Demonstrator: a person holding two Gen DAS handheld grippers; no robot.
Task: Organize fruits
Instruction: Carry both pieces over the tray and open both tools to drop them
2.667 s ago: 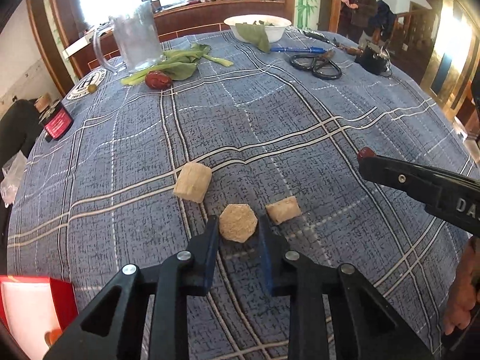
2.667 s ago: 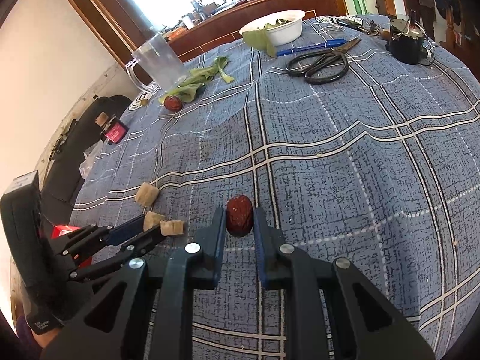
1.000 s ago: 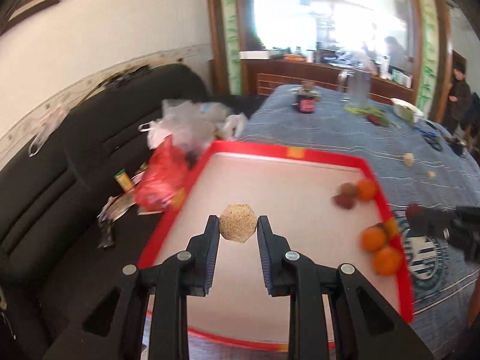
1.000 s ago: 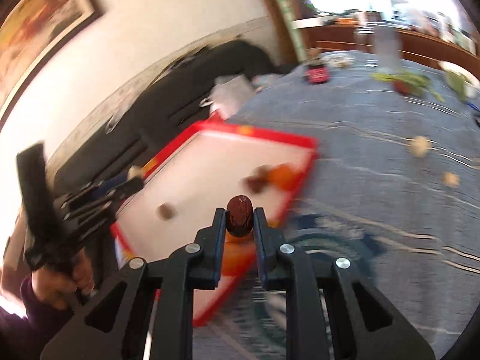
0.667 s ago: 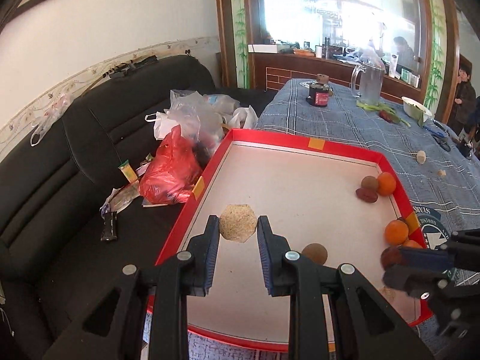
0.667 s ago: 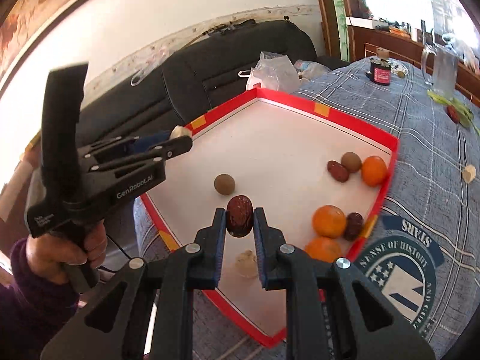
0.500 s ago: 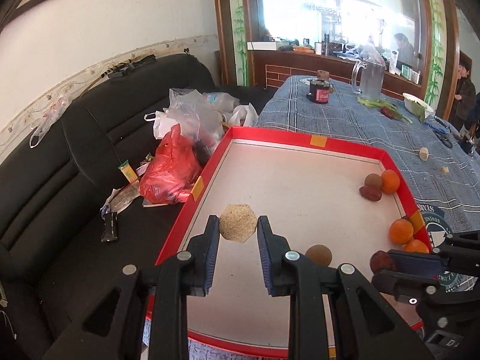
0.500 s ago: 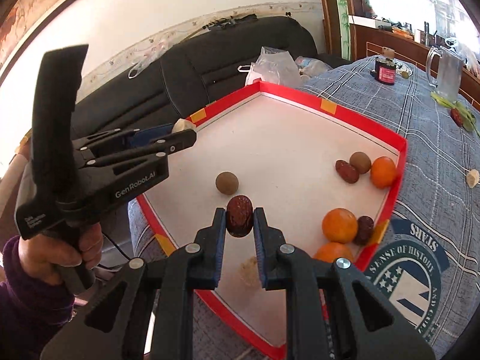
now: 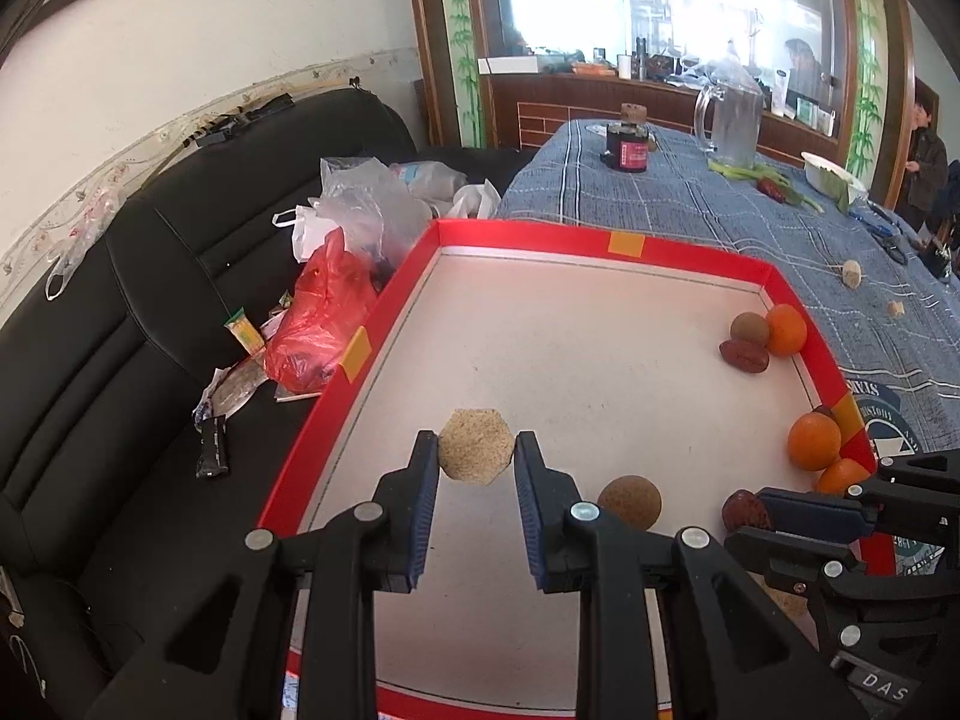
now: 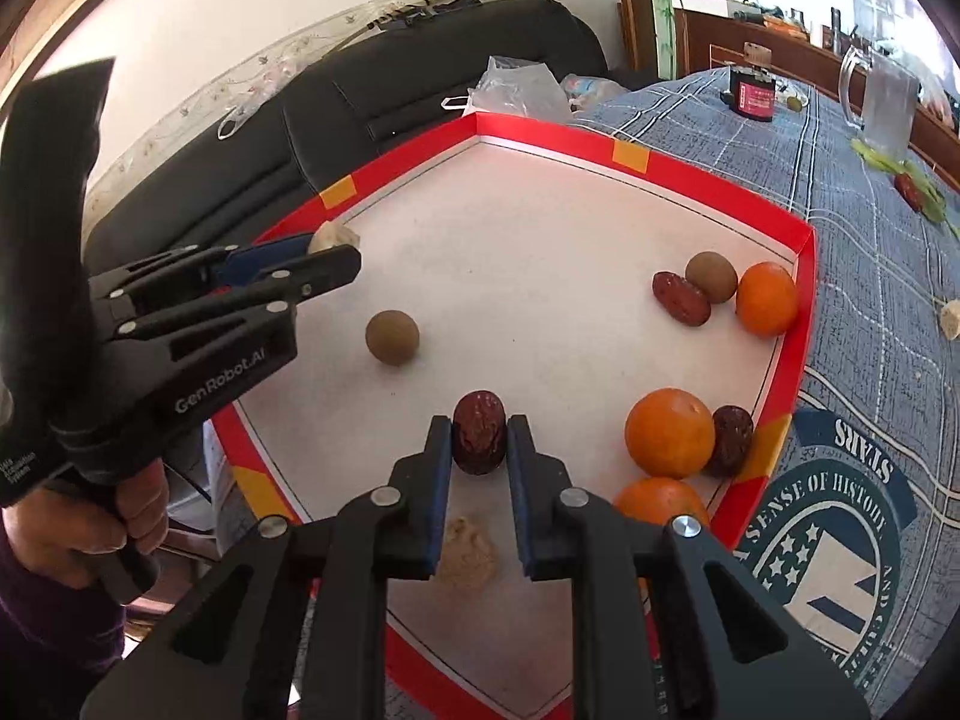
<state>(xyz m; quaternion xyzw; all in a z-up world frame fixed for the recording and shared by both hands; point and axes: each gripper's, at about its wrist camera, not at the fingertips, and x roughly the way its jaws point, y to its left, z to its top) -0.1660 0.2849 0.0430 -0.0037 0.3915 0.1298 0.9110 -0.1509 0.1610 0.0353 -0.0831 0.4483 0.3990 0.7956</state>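
1. Red-rimmed tray [image 9: 624, 245] sitting at the table edge next to the black sofa [image 9: 120, 312]; already loaded with oranges [image 10: 669, 432], dates and two round brown fruits.
2. Left gripper [image 9: 475, 450] clamped on a tan, crumbly-looking faceted chunk [image 9: 476, 446], hanging over the tray's left half.
3. Right gripper [image 10: 479, 438] pinched narrow on a dark red date [image 10: 478, 431], hovering over the tray floor near the orange pile.
4. Could go sideways, just guessing: letting go from up high probably sends the date rolling, maybe into that loose round fruit [image 10: 392, 337] or a beige crumbly lump [image 10: 465, 552] under the jaws.
5. Also risky: both tools crowded over one tray, so easy to clip each other.
6. Squeezing harder on the chunk likely means crumbs everywhere.
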